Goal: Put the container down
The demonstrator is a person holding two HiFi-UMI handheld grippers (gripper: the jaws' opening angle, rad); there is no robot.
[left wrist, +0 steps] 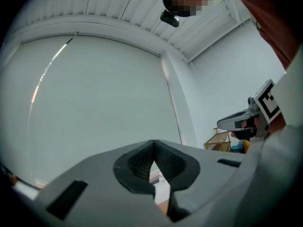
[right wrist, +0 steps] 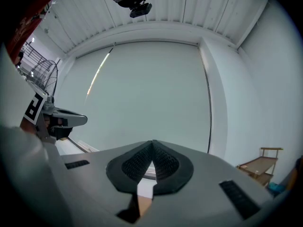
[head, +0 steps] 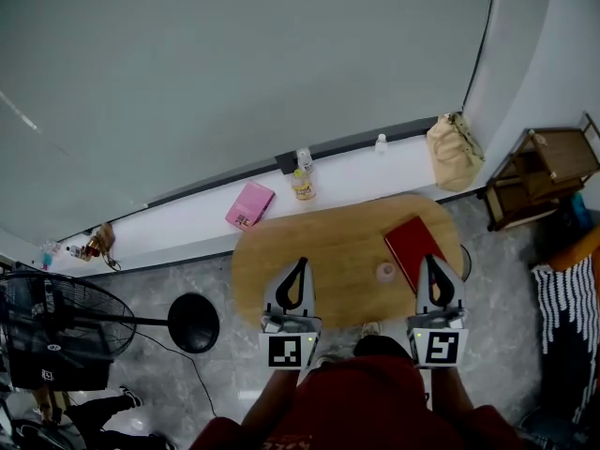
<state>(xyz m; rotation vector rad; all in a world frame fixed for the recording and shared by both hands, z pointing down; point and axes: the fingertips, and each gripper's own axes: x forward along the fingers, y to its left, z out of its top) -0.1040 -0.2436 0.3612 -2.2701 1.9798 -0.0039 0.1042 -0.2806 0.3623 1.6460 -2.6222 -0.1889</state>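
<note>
A small clear container (head: 385,272) stands on the oval wooden table (head: 328,242), just left of a red book (head: 412,247). My left gripper (head: 299,264) hovers over the table's near left part, shut and holding nothing. My right gripper (head: 431,262) hangs over the near end of the red book, right of the container, also shut and holding nothing. In the left gripper view the jaws (left wrist: 152,148) meet tip to tip and aim at the pale wall. The right gripper view shows the same closed tips (right wrist: 152,146), with the wall behind them.
On the white ledge (head: 187,218) behind the table lie a pink book (head: 249,204), a drink bottle (head: 302,184), a small bottle (head: 381,142) and a tan bag (head: 455,150). A wooden shelf (head: 544,172) stands right, a fan (head: 47,326) and a black round base (head: 194,322) left.
</note>
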